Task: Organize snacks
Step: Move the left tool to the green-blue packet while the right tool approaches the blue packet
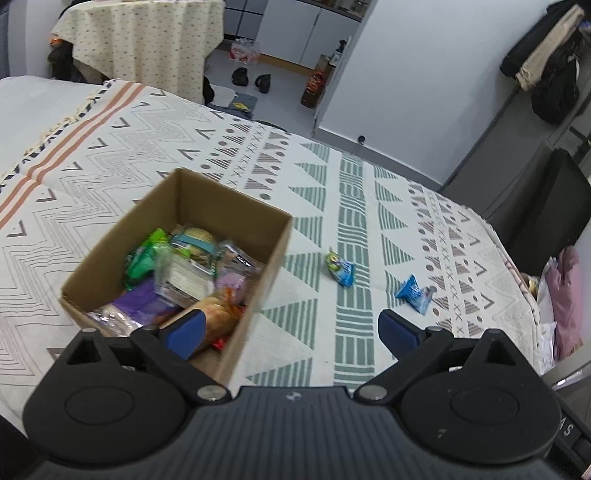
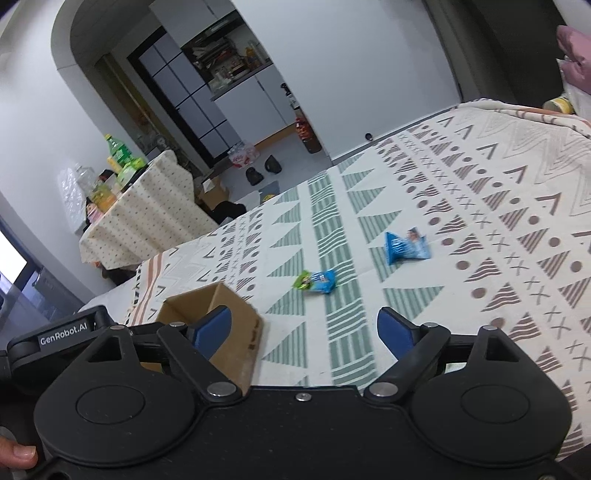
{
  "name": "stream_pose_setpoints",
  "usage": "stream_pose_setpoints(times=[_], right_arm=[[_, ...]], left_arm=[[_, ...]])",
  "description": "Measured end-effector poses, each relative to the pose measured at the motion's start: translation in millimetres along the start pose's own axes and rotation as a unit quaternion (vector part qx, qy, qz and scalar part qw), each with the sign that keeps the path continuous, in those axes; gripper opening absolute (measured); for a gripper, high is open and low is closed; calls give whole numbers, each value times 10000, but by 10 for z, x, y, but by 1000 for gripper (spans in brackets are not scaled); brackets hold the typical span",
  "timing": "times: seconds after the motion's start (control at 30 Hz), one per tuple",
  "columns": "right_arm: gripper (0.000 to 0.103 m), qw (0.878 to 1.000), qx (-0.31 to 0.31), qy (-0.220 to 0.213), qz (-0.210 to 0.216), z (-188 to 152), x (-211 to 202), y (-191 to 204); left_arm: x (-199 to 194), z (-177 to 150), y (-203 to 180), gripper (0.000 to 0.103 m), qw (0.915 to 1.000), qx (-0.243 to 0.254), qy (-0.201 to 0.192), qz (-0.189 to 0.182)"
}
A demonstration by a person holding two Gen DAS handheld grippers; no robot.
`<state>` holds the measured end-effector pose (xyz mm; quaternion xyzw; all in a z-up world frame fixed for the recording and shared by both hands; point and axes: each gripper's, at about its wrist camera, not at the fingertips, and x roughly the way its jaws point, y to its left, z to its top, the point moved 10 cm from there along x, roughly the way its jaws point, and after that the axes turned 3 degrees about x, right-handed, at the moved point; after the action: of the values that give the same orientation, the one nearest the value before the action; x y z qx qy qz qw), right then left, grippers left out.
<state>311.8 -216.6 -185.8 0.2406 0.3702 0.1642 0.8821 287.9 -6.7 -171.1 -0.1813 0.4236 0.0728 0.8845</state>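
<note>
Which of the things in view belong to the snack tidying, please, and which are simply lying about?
Part of the job:
- open brown cardboard box, holding mixed snack packets
- small green-and-blue snack packet on the patterned cloth
- blue-and-white crumpled snack packet beyond it
- left claw and right claw, both open, empty

Lying about:
- pair of black shoes on the floor
- green plastic bottle on the side table

White walls (image 2: 369,74) enclose a grey floor (image 1: 284,79), with a rounded archway (image 2: 74,40) opening onto pale cabinets (image 1: 314,33). A side table under a dotted cream cloth (image 2: 147,210) stands beyond the patterned bedspread (image 1: 351,192).
</note>
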Motion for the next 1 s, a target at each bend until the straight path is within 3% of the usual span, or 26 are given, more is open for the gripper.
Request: stream_pose_setpoints(times=[0.6, 0.77, 1.0], right_arm=[[89, 9983, 542, -17, -223, 46, 83, -855], [89, 9981, 490, -105, -355, 65, 190, -963], [88, 9981, 581, -63, -178, 120, 446, -1036]], left_arm=[[422, -152, -571, 99, 9990, 387, 200, -56], [564, -148, -636, 99, 9990, 410, 161, 1], [841, -60, -712, 97, 9987, 480, 157, 11]])
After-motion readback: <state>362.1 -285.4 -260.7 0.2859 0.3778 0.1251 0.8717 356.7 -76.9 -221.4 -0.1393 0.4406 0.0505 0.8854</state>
